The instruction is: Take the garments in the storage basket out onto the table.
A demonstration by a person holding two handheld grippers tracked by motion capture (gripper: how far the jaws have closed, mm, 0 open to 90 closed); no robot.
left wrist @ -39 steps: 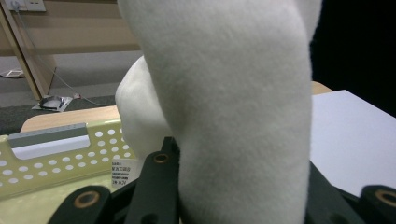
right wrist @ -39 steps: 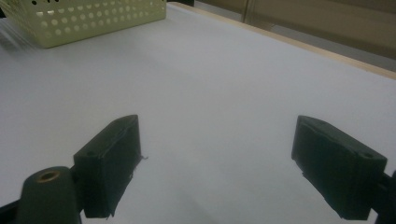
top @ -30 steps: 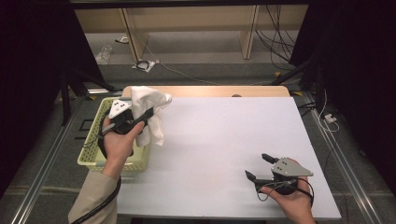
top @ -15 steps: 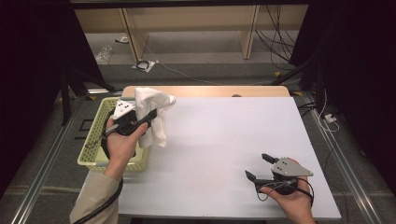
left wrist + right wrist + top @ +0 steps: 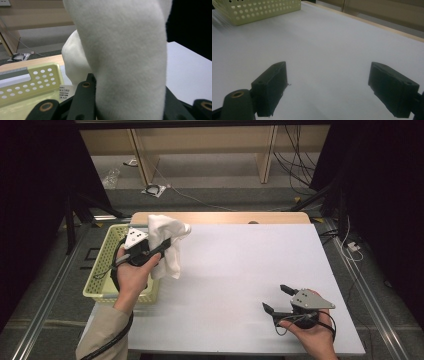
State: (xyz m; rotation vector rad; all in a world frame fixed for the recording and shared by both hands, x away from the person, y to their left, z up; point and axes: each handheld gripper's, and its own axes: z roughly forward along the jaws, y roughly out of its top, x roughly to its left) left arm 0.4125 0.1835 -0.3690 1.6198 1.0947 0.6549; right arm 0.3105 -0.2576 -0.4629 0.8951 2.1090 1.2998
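One yellow basket (image 5: 100,285) (perforated), beside white towel (image 5: 167,245)

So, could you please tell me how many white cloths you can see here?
1: a white fleecy cloth hangs from the left tool, above the edge of the yellow perforated plastic basket. More could lie hidden inside the basket.

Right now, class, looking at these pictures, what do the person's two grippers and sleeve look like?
Both the left gripper and the right gripper have black jaws and a grey three-cornered plate on top, with a black cable trailing. The jaw links carry brass-coloured rivets. The left forearm wears a beige sleeve.
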